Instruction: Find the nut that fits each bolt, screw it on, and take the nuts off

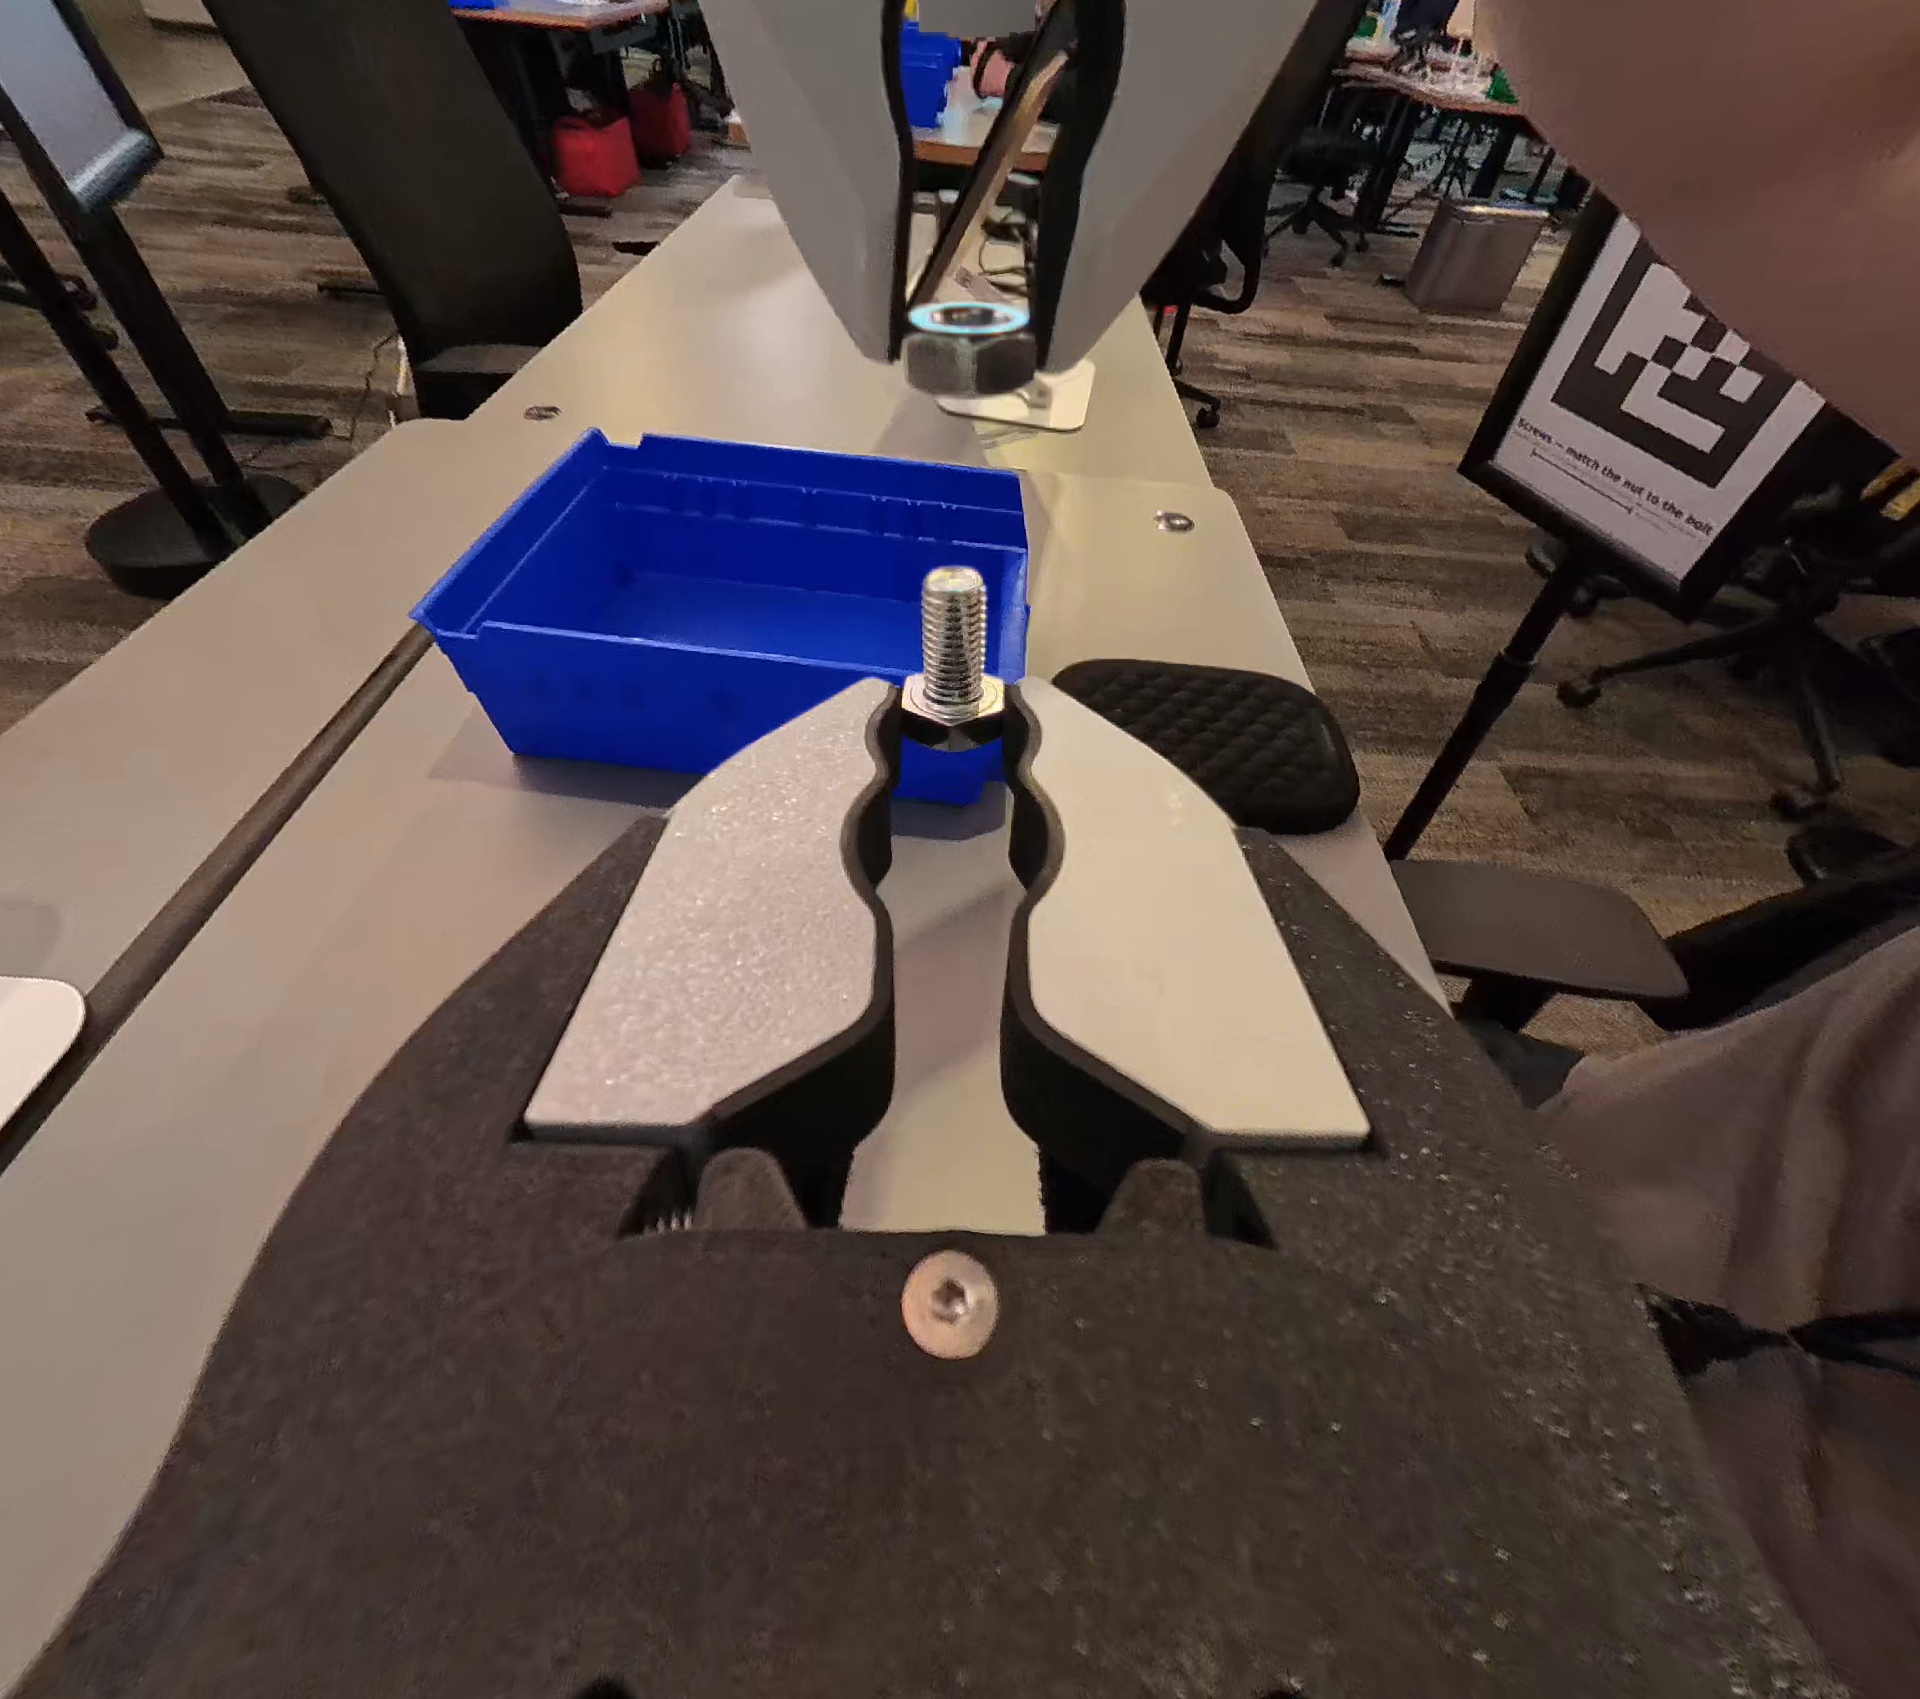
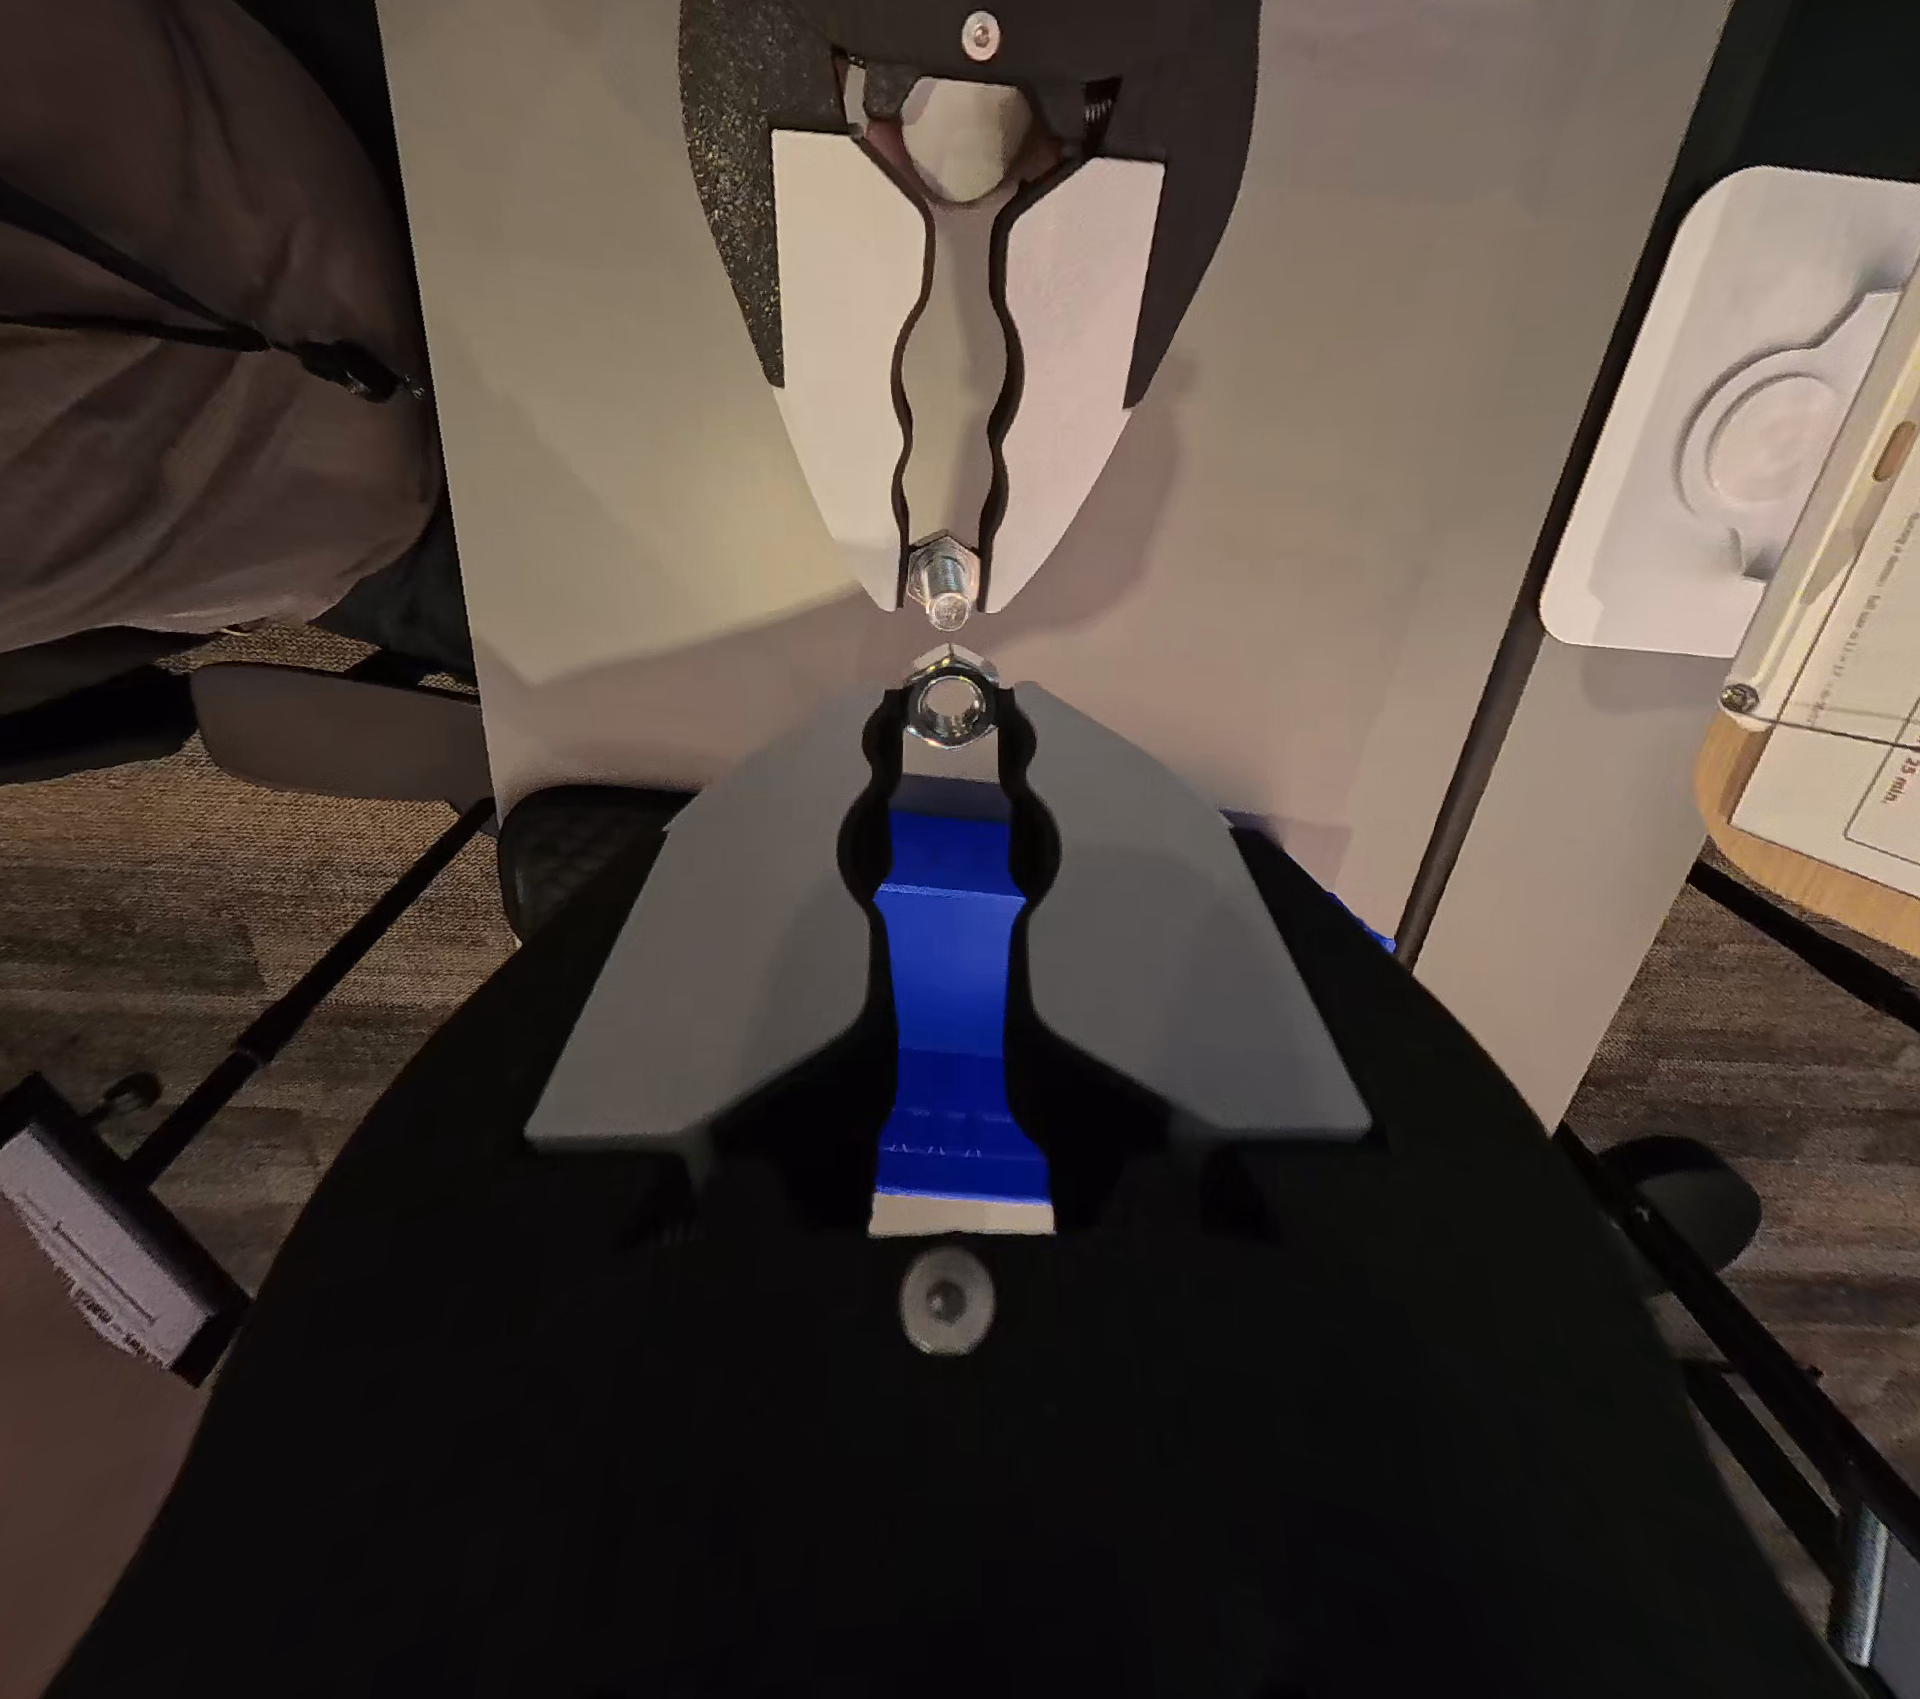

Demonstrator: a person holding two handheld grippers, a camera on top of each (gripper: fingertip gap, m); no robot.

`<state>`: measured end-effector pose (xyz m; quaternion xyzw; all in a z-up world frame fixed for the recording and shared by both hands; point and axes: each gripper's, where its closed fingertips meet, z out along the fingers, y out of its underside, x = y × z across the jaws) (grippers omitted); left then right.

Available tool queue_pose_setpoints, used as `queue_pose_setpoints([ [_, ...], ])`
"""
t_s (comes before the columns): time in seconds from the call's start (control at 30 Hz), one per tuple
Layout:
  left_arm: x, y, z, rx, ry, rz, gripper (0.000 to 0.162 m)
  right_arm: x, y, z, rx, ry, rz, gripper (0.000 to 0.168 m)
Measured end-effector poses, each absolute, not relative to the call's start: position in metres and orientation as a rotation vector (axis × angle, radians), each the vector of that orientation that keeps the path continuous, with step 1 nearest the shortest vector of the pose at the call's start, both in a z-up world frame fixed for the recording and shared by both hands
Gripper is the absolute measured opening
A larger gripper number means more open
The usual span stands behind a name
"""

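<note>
My left gripper [image 1: 950,719] is shut on the hex head of a silver bolt [image 1: 953,636], which stands upright with its threaded shaft pointing up. My right gripper [image 1: 968,356] hangs above it, pointing down, shut on a silver hex nut [image 1: 968,363] with its hole facing the bolt. The nut sits well above the bolt tip and they do not touch. In the right wrist view the nut [image 2: 948,707] sits between my right gripper's [image 2: 948,714] tips, just short of the bolt [image 2: 943,595] held by the left gripper [image 2: 943,579].
A blue bin [image 1: 727,600] stands on the grey table [image 1: 260,870] just behind the bolt; it looks empty. A black padded armrest [image 1: 1216,740] lies at the right table edge. A sign on a stand [image 1: 1642,423] is at right. A person's torso [image 2: 187,299] is near. About 5 cm separates my left fingertips from my right.
</note>
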<state>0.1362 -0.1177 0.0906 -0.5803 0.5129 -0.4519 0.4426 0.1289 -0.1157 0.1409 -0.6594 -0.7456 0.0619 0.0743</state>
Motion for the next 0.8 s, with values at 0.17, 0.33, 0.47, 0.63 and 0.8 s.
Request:
queue_pose_setpoints([
  [0.17, 0.129, -0.117, 0.100, -1.403, 1.247, -1.140, 0.018, 0.118, -0.117, 0.137, -1.949, -2.269, 0.149, 0.018],
  [0.33, 0.122, -0.123, 0.109, -1.370, 1.246, -1.178, 0.018, 0.106, -0.120, 0.139, -1.941, -2.273, 0.141, 0.019],
  [0.47, 0.118, -0.127, 0.113, -1.353, 1.240, -1.176, 0.018, 0.099, -0.123, 0.137, -1.942, -2.298, 0.109, 0.019],
  [0.63, 0.116, -0.131, 0.118, -1.323, 1.251, -1.146, 0.018, 0.095, -0.128, 0.141, -1.946, -2.305, 0.104, 0.019],
  [0.8, 0.113, -0.134, 0.122, -1.309, 1.249, -1.141, 0.018, 0.096, -0.131, 0.143, -1.957, -2.315, 0.095, 0.019],
])
